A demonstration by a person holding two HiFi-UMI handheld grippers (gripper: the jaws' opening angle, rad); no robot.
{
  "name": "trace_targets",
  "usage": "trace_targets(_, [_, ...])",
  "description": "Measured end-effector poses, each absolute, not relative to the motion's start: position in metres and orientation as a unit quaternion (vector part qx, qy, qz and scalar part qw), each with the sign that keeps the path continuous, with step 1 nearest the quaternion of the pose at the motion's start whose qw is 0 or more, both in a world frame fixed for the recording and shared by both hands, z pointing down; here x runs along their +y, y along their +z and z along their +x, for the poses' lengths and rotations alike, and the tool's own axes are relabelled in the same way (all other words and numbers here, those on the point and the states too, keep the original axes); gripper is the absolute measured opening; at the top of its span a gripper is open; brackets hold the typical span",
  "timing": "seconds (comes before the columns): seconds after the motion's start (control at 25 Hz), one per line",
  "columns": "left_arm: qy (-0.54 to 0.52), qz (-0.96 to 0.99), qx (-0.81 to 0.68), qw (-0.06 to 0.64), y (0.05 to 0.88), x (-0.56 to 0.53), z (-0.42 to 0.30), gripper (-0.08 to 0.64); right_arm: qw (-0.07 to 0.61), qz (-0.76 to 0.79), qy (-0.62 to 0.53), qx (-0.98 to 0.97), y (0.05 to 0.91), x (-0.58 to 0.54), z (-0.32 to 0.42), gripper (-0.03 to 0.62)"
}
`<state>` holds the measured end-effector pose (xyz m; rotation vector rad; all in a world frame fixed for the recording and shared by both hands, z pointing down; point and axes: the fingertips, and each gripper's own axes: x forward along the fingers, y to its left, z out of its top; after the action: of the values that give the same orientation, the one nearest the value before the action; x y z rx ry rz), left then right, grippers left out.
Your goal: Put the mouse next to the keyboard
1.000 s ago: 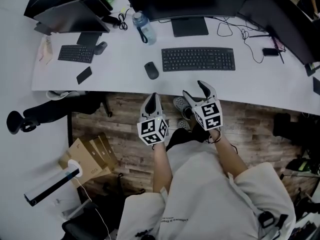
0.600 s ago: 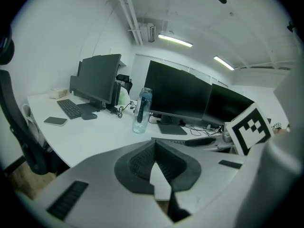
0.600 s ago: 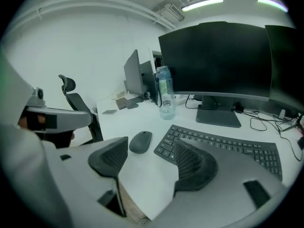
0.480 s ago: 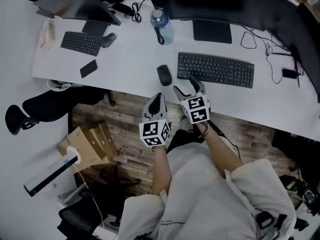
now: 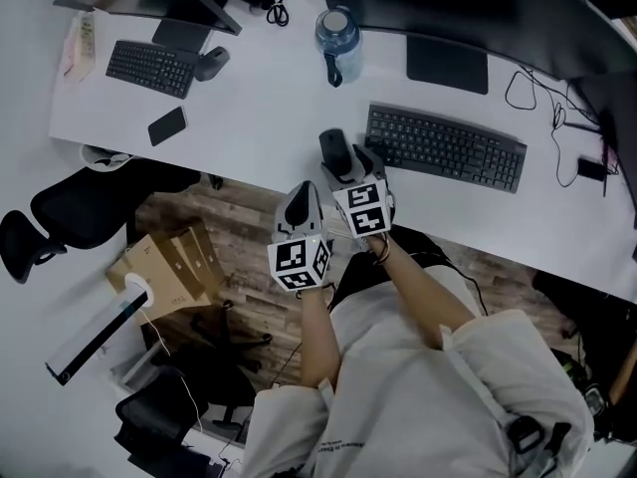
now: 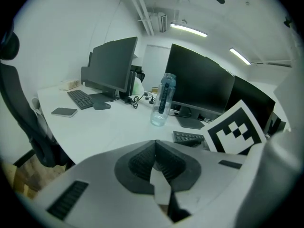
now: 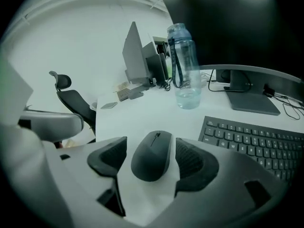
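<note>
Now right gripper [image 5: 350,162] has come forward over desk [image 5: 249,118] to straddle mouse [image 7: 152,156], jaws just opened wider, pads clear of it; mouse lies just left of keyboard [image 5: 445,147]; left gripper [image 5: 306,195] closed, empty; grasp likely next.

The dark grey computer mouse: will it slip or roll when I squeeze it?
Probably rigid: the dark grey computer mouse looks like a hard moulded shell. Its rounded, smooth sides could squirt from the right gripper, whose jaws, just opening wider, flank it without touching. It sits flat on the white desk, so it likely slides, not rolls.
</note>
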<state>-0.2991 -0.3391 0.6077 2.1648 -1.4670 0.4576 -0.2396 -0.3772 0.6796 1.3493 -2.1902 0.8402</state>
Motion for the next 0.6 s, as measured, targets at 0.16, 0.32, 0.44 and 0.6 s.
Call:
trace_targets(0.16, [0.166, 0.780, -0.547, 0.255, 0.614, -0.342, -0.311, 0.021, 0.249, 0.498, 0.301, -0.774, 0.699, -0.383, -0.247, 0.362])
trace_targets(0.32, [0.161, 0.768, -0.559, 0.268, 0.621, -0.344, -0.323, 0.021, 0.281, 0.507, 0.285, -0.763, 0.709, -0.389, -0.255, 0.371])
trace_targets(0.44, [0.149, 0.755, -0.571, 0.286, 0.626, -0.341, -0.335, 0.021, 0.291, 0.517, 0.285, -0.753, 0.716, -0.393, -0.255, 0.368])
trace_targets(0.6, [0.144, 0.745, -0.581, 0.295, 0.632, -0.334, -0.349, 0.021, 0.303, 0.527, 0.282, -0.742, 0.725, -0.394, -0.253, 0.362])
